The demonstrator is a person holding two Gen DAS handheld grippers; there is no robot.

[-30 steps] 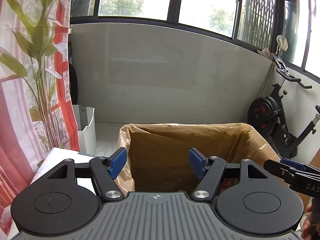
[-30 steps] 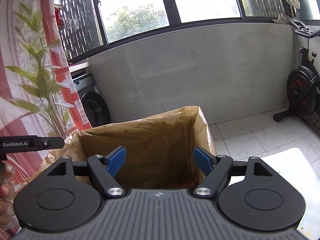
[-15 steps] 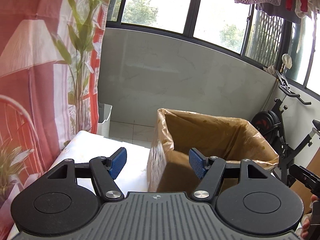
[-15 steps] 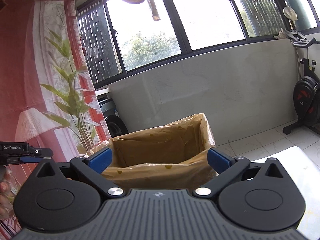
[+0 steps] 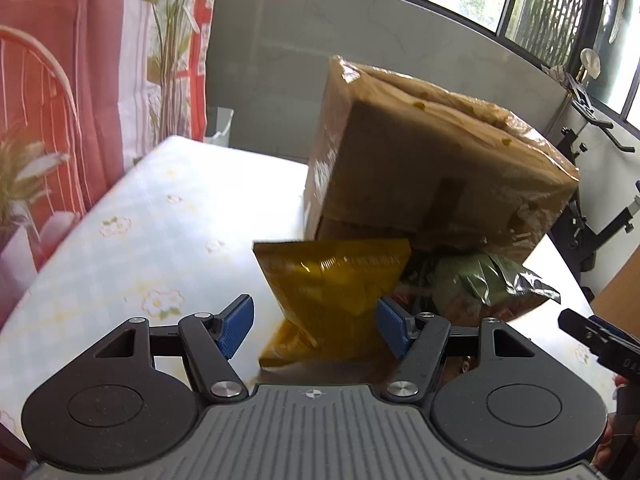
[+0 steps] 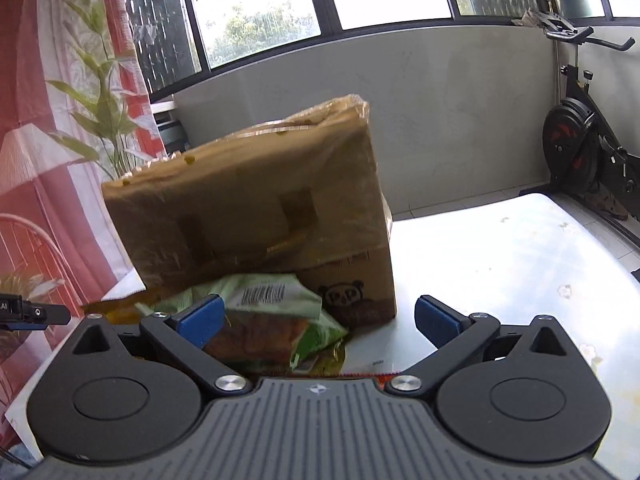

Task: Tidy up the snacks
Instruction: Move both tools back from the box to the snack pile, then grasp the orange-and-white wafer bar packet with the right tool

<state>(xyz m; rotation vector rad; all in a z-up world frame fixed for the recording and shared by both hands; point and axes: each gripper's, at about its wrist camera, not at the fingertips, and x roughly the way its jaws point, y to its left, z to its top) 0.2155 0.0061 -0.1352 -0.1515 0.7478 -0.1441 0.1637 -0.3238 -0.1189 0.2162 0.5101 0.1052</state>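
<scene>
- One cardboard box (image 5: pixel 432 160), wrapped in clear film, stands on the table (image 5: pixel 168 216); it is tilted in both views, with snack bags bunched at its near bottom edge.
- Two snack bags show in the left wrist view: a yellow bag (image 5: pixel 336 276) at 12 o'clock from the left gripper (image 5: pixel 316 322), and a green bag (image 5: pixel 480 284) at 2 o'clock, touching the box.
- The left gripper's blue pads (image 5: pixel 236 324) stand apart with the yellow bag's lower part between them; the right pad looks to touch the bag, the left pad stands clear.
- The right gripper (image 6: pixel 318 320) is spread wide and grips nothing; a green bag with a barcode (image 6: pixel 272 296) lies at 11 o'clock, just behind its left pad.
- Only the right wrist view shows a panda print (image 6: pixel 346 294) on the box's lower corner and a red-edged wrapper (image 6: pixel 360 374) at the gripper's base.
- Only the left wrist view shows the whole yellow bag; the right view catches just a yellow sliver.
- Each view catches the other gripper's tip at its edge.
- The table has a pale floral checked cover.
- The room has a grey low wall under dark-framed windows, a red-and-white curtain (image 5: pixel 80 80) at 9 o'clock and one exercise bike (image 6: pixel 580 148) at 3 o'clock.
</scene>
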